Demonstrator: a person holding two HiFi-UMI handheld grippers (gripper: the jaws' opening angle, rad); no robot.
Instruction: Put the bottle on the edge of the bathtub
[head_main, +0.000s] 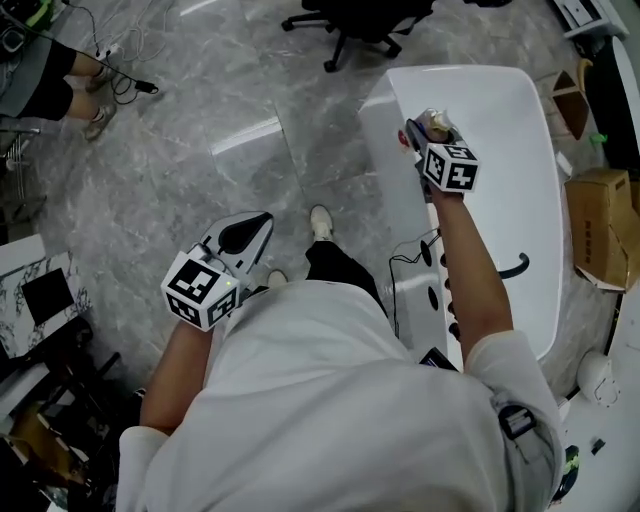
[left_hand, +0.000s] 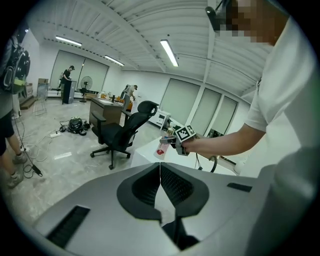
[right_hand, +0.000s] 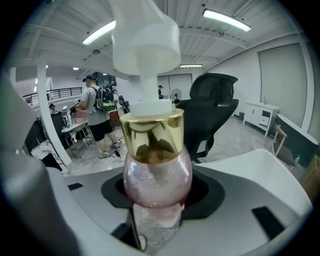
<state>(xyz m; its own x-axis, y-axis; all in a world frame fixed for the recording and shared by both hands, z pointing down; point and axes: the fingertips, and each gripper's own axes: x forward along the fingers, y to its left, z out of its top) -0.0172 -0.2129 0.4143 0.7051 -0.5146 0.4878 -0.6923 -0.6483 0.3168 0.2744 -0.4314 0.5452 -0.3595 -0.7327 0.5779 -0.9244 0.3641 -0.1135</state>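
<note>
The grey marble-tiled floor (head_main: 200, 170) carries a white bathtub (head_main: 505, 170), which stands at the right. A dark curved piece (head_main: 513, 268) lies in the tub's basin, and a thin black cable (head_main: 412, 250) runs over its near left rim. A black office chair (head_main: 355, 30) stands on the floor just beyond the tub. Loose cables (head_main: 115, 55) trail at the upper left. A cardboard box (head_main: 603, 225) sits right of the tub. A white shoe (head_main: 321, 222) rests on the tiles left of it.

Open office-lab — swivel chair (left_hand: 117, 134), desks (left_hand: 107, 110), floor cables (head_main: 122, 84).
</note>
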